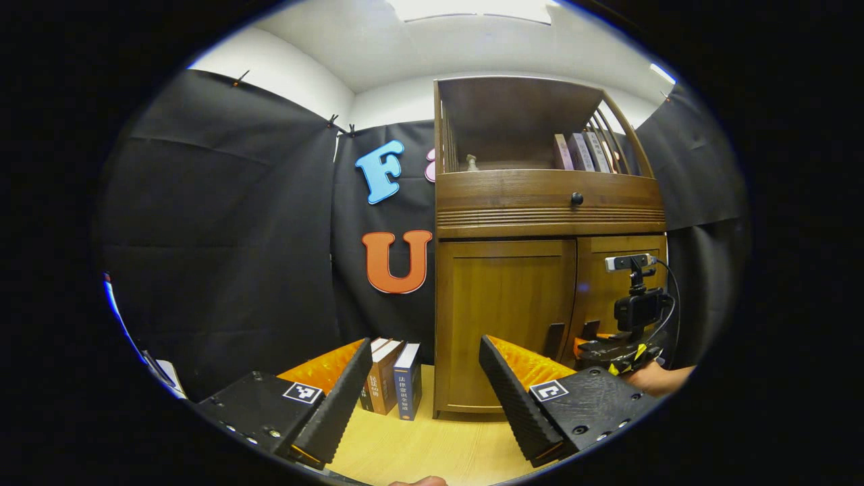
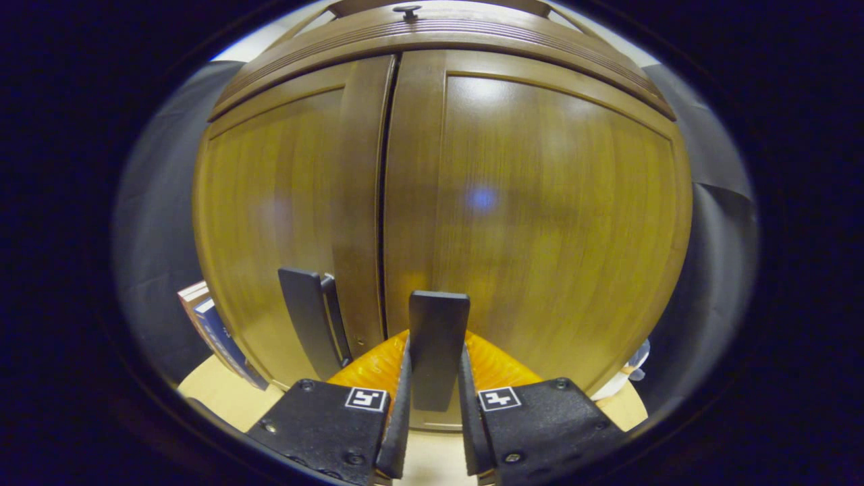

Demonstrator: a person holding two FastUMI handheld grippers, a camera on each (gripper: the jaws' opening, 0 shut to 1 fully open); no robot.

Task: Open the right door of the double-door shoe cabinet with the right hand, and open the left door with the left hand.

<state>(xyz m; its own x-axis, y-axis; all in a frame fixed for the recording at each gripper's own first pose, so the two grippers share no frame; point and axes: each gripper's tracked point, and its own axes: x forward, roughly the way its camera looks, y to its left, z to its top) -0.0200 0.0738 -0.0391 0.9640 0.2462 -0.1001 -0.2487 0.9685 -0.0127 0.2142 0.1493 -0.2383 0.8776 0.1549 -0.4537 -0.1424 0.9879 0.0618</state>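
Note:
The wooden shoe cabinet [image 1: 550, 216] stands ahead with both lower doors closed. In the right gripper view the right door [image 2: 540, 202] looms close, and my right gripper [image 2: 435, 347] is shut on its dark vertical handle [image 2: 437, 324]. The left door [image 2: 277, 202] carries its own dark handle [image 2: 307, 317], untouched. In the left gripper view my left gripper [image 1: 425, 341] is open and holds nothing, well short of the left door [image 1: 503, 317] and its handle [image 1: 555, 339]. That view also catches the right gripper [image 1: 588, 343] at the right door's handle, held by a hand [image 1: 658, 378].
Several books [image 1: 391, 381] stand upright on the light wooden surface [image 1: 432, 452] just left of the cabinet. A drawer with a round knob [image 1: 576, 198] sits above the doors, and an open shelf with books [image 1: 584, 152] tops it. Black cloth walls surround the cabinet.

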